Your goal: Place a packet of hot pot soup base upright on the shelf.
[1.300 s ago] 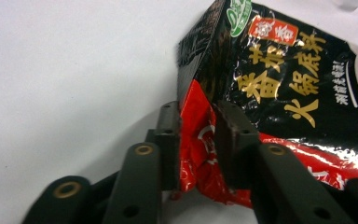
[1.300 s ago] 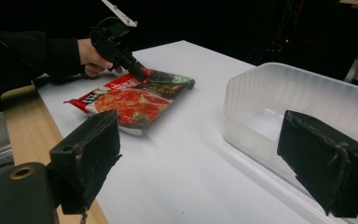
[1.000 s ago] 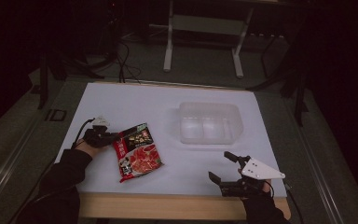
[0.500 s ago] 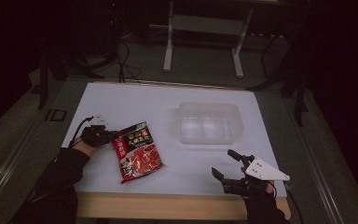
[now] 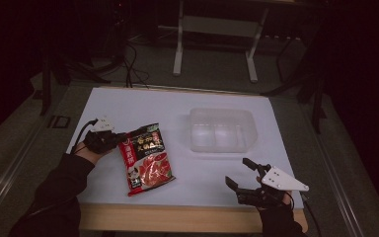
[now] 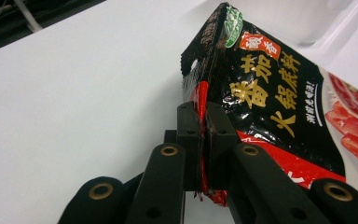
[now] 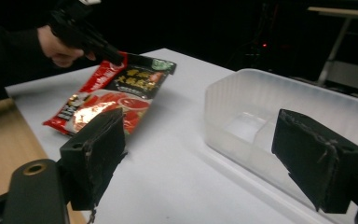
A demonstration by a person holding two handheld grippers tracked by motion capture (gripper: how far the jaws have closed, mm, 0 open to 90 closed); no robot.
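Nearest to me, my right gripper (image 5: 241,174) hangs over the front of the white table (image 5: 143,101), well to the right of the red and black foil pouch of hotpot soup base (image 5: 145,159), its jaws spread wide with nothing between them; I read that as a hand parked in readiness rather than working. Its black padded fingers (image 7: 95,151) look rubbery and scuffed at the edges. Farther in, the pouch lies mostly flat on the table, glossy and crinkled, catching the light over its picture of tomatoes, with gold lettering on the black upper half. My left gripper (image 6: 200,140) has its jaws clamped on the pouch's left edge near the top corner, pinching the thin sealed seam (image 6: 200,98); that corner rides up off the table while the bottom end rests on it. Gripping the seam makes sense to me, since it is the one stiff, flat strip on a slippery bag. Beyond the pouch and to its right sits the translucent rectangular plastic bin (image 5: 222,129), empty, with rounded corners and frosted walls, probably where the pouch is bound.
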